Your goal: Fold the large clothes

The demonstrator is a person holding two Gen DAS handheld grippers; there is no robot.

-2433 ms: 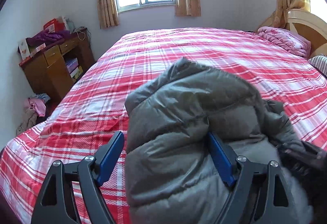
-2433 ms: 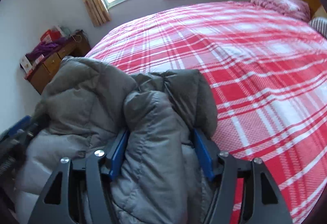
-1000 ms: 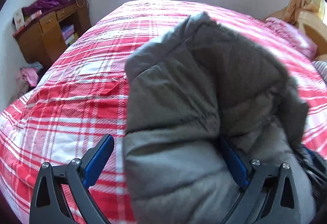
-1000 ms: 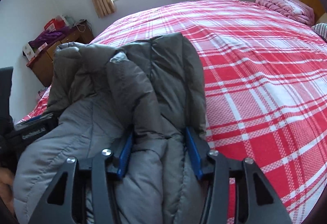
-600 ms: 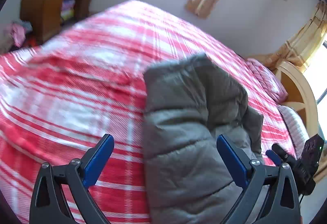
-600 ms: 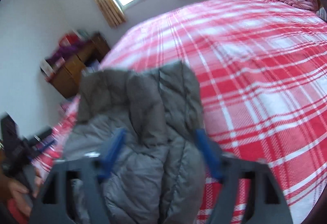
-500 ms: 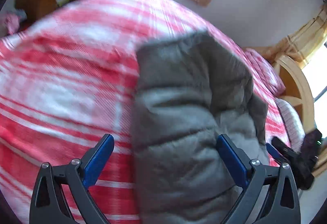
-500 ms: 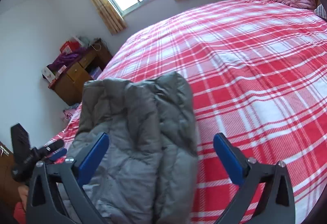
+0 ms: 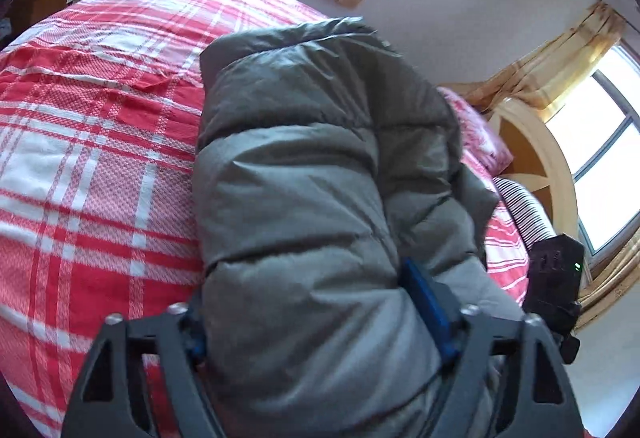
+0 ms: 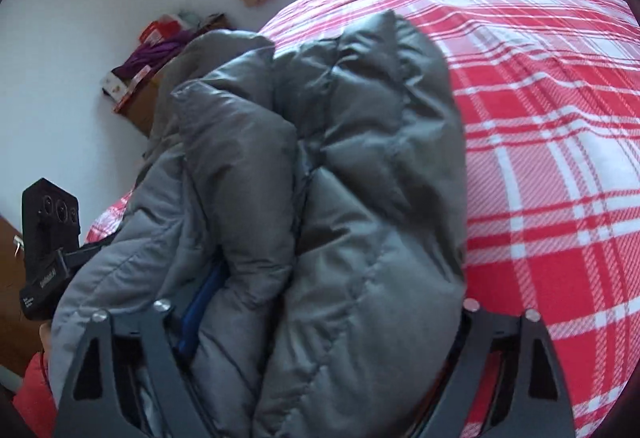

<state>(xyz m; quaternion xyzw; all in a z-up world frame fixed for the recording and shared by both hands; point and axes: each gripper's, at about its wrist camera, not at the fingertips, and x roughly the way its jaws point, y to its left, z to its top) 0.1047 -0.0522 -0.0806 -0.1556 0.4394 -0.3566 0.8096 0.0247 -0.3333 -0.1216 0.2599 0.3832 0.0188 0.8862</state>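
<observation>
The grey puffer jacket (image 9: 312,198) swallows the left gripper's (image 9: 320,322) pads; only one blue sliver shows. The right gripper's (image 10: 320,318) far pad is buried too. Beyond the tongs, the bed (image 10: 560,118) runs past the frame edge.

The quilted puffer jacket (image 9: 304,198) is a dull grey all over, paler grey on the folds nearest the cameras. The bed cover (image 9: 92,166) under it is a red, pink and white plaid. The gripper frames are black with blue finger pads (image 9: 426,312). The curtains (image 9: 548,74) are tan-yellow, the wall (image 10: 80,18) pale lilac-white, the wooden headboard (image 9: 548,158) cream, and the pillow (image 9: 524,206) finely striped black and white.
</observation>
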